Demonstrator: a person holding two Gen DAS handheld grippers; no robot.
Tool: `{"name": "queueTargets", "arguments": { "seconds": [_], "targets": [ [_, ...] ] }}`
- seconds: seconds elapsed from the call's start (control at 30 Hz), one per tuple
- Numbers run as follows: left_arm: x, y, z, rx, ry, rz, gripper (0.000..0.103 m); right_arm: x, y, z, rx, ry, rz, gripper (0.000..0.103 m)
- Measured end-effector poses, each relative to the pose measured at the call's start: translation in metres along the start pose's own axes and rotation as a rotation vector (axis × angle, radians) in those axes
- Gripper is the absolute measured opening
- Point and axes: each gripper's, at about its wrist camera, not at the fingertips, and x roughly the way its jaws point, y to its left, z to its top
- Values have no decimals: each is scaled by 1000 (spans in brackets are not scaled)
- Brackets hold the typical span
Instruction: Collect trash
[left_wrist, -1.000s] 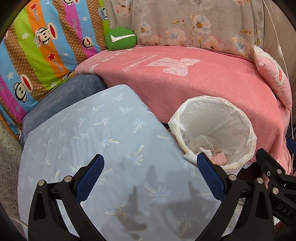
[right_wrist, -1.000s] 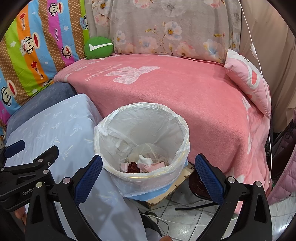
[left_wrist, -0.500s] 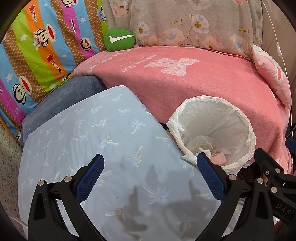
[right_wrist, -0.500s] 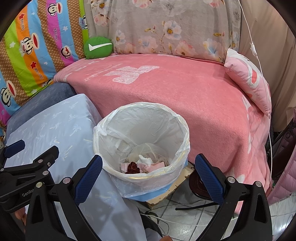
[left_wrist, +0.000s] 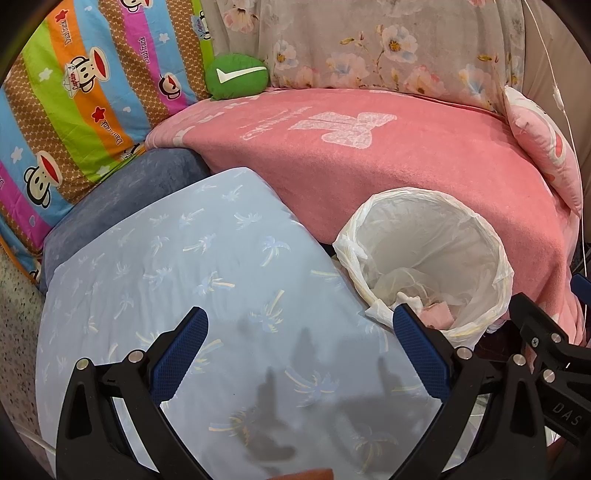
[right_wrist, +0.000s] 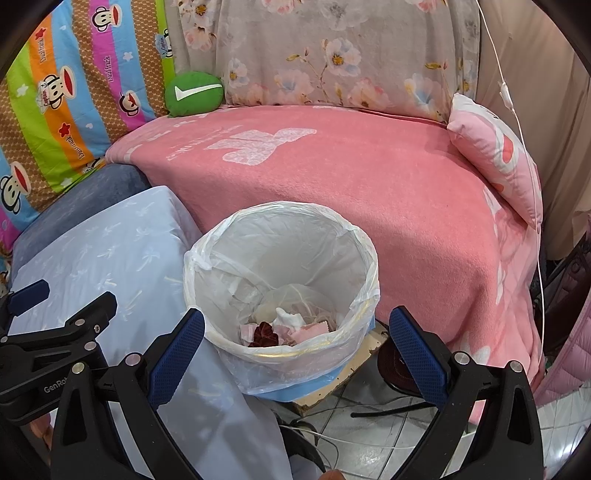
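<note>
A trash bin (right_wrist: 343, 254) lined with a white plastic bag stands between the pale blue cushion and the pink blanket; it also shows in the left wrist view (left_wrist: 480, 236). At its bottom lies trash (right_wrist: 284, 328): pink and white scraps and a dark red piece. My right gripper (right_wrist: 295, 350) is open and empty, its jaws spread either side of the bin's near rim. My left gripper (left_wrist: 299, 347) is open and empty above the pale blue cushion (left_wrist: 184, 258), left of the bin.
A pink blanket (right_wrist: 351, 173) covers the seat behind the bin. A green round cushion (right_wrist: 194, 94), a striped monkey-print cover (left_wrist: 74, 92), a floral cover (right_wrist: 332, 55) and a pink pillow (right_wrist: 495, 147) surround it. Cables lie on the tiled floor (right_wrist: 369, 435).
Almost nothing has moved. The left view has drifted very slightly; both grippers stay open and empty in the same places.
</note>
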Motion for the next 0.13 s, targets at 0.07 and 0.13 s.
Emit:
{"name": "queueTargets", "arguments": {
  "seconds": [0.07,0.13],
  "targets": [
    [1,1,0,-2,1,-2,96,0,0,0,1,0,1,98],
    [1,1,-1,3,3,-6,96,0,0,0,3,0,-1,98]
  ]
}}
